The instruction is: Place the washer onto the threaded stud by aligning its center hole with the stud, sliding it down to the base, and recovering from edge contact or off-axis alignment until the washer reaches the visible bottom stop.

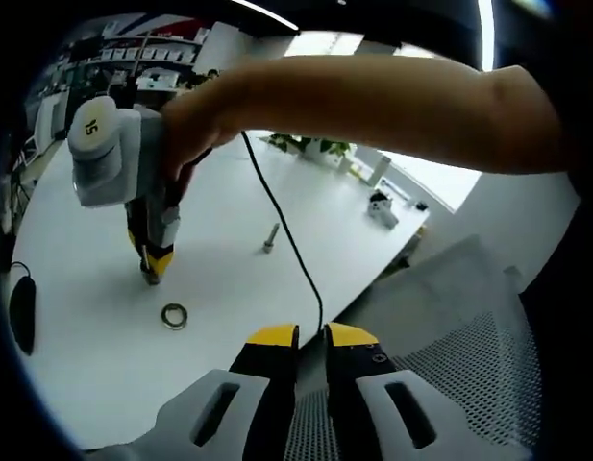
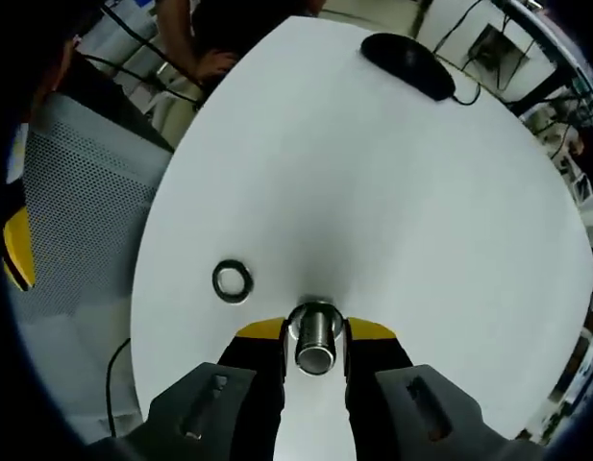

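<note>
White table (image 2: 392, 192) | right gripper (image 2: 315, 336) clamps stud (image 2: 314, 344) upright | washer (image 2: 232, 280) flat | left gripper (image 1: 311, 336) closed, empty

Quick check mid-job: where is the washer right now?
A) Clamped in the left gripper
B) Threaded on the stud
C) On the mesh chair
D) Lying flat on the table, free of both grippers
D: the washer lies flat on the white table, beside the right gripper, untouched.

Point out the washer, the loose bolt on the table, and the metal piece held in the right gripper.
washer (image 2: 232, 280): right gripper view, on its metal ring.
bolt (image 1: 270, 237): left gripper view, on its shaft.
metal piece (image 2: 314, 341): right gripper view, on its cylindrical body, between the right gripper's jaws.
</note>
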The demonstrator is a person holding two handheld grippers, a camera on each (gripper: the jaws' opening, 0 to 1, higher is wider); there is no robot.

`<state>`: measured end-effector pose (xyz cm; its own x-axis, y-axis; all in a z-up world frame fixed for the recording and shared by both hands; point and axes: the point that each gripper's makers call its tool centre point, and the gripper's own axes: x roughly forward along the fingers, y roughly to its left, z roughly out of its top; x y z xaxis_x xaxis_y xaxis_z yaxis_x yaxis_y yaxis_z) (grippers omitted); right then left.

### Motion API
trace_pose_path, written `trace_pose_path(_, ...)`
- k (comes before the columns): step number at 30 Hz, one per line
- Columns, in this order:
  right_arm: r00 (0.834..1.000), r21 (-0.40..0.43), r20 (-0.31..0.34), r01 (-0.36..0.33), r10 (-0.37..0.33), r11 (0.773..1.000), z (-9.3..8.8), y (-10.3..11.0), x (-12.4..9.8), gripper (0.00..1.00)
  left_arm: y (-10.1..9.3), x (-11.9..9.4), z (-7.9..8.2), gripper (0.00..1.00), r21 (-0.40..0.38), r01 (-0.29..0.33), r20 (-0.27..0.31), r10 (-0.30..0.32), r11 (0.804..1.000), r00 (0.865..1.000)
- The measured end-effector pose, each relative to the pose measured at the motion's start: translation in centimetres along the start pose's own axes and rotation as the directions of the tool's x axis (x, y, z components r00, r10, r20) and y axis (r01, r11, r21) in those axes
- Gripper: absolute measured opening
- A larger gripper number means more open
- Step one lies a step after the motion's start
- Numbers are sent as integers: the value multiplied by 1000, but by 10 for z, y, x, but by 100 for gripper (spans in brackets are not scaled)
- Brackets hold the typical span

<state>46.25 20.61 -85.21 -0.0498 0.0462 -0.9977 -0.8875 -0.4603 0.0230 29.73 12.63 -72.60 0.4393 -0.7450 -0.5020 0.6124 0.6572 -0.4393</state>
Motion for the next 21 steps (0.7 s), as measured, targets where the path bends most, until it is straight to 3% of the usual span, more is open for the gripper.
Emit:
trace_pose_path(10,1000,-21,13,-16,17,1000,-4,0,5,24,1,2,-3,8,-13,0,-17,0,1000,1000)
trace_pose_path(16,994,138,103,13,-27,990,-3,2,-7,28,2,2,-3,8,-17,-8,-20,7,1000,1000)
trace_pose_path(21,982,215,167,51,-88,975,-5,4,-28,29,2,1,-4,8,-15,-10,-21,9,1000,1000)
